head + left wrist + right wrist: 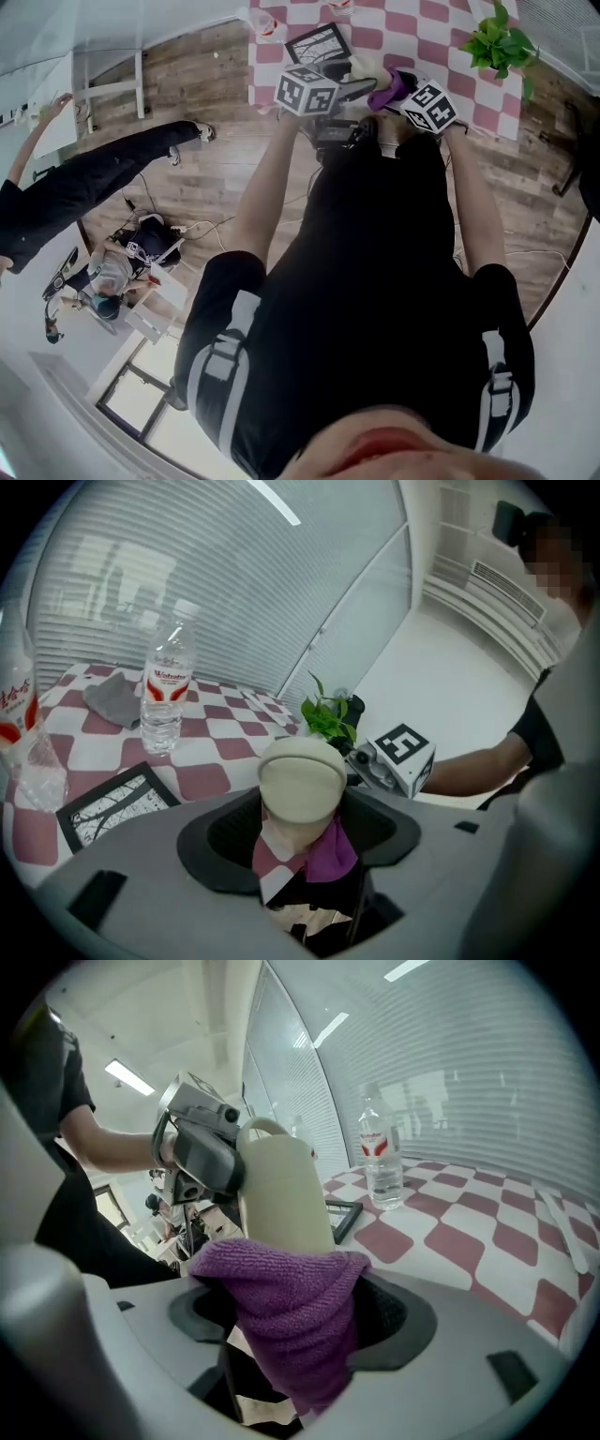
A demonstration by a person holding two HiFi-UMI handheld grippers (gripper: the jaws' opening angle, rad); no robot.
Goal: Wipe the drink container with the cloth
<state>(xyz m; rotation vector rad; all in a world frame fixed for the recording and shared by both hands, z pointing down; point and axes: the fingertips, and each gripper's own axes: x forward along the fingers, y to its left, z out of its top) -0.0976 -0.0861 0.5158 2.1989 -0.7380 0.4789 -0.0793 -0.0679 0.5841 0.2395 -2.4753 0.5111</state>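
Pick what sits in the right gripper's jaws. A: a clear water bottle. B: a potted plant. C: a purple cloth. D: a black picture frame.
C: the right gripper view shows the right gripper clamped on the purple cloth, in front of the cream drink container.

The container (281, 1190) is a smooth, cream-coloured vessel with a rounded top and no print visible. It is clamped in the left tongs (302, 822), nearly upright with a slight lean, at the near edge of the table (450, 47). The cloth (291, 1302) is purple with a fine looped weave. It is bunched in the right tongs (286, 1326), its upper fold pressed against the container's lower side and the rest hanging down in a loose tail.
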